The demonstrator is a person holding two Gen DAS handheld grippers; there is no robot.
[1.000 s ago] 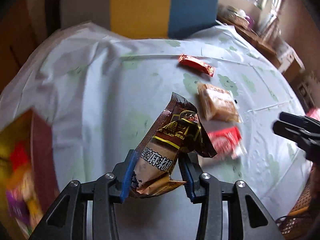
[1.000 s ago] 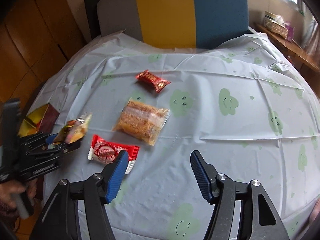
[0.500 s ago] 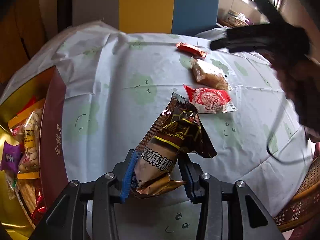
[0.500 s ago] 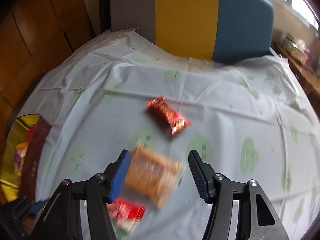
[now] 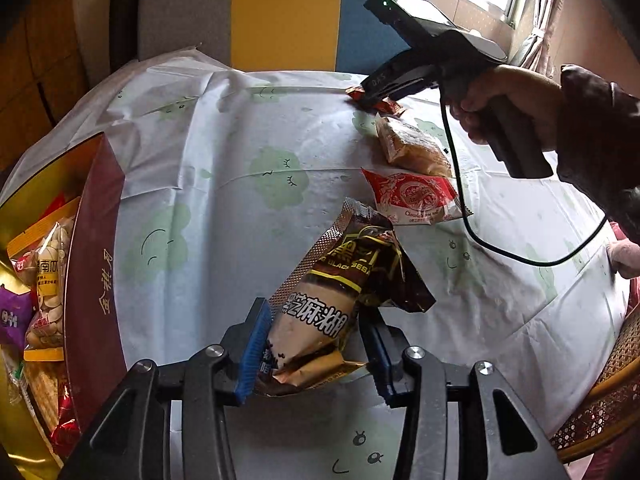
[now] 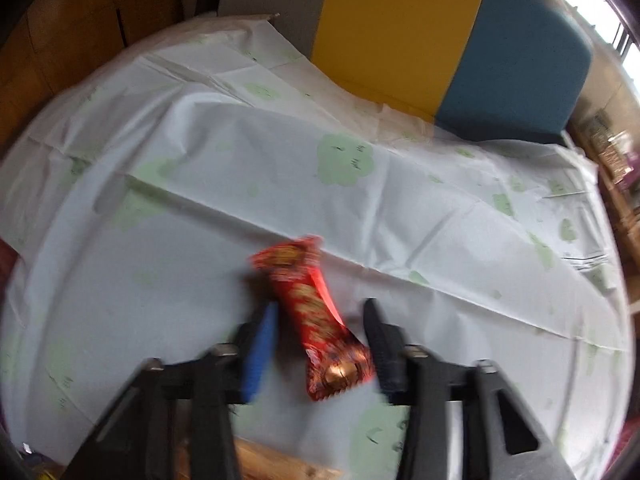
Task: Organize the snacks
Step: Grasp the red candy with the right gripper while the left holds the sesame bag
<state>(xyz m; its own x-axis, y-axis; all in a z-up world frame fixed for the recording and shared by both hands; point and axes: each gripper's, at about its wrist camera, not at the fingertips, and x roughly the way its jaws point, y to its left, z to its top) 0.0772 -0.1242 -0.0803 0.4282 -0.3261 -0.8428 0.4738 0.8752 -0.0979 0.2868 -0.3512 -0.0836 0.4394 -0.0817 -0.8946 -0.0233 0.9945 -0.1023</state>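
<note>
**Two snacks in hand, one box to fill**

Two packets are being dealt with at once, and we judge the sorting to be partway through. The left gripper point(image 5: 314, 309) carries the brown-and-gold foil packet of black sesame powder point(image 5: 340, 276) clear of the surface point(image 5: 240, 200), a round top under a white cloth printed with green clouds. Its fingers have just eased a little wider, but the packet hangs upright between them with the pads against its lower half. The maroon-and-gold cardboard gift box point(image 5: 94, 240) is near on the left, already holding several packets.

The right gripper point(image 6: 320, 307), held in a hand point(image 5: 504, 100), is down at the far side on the red foil-wrapped snack bar point(image 6: 326, 340). Its fingers have just been closing with the bar between them. Blur hides the contact itself, but we take them as closed on it, with the bar lying on the cloth.

A tan cake in clear wrap point(image 5: 412, 148) and a red-and-white flat sachet point(image 5: 408, 198) lie untouched between the two grippers.

Next, we think the left hand must swing over the box's maroon wall and open fully above a free spot. The right must lift its bar straight up, since a thin, slick wrapper could slip out.
</note>
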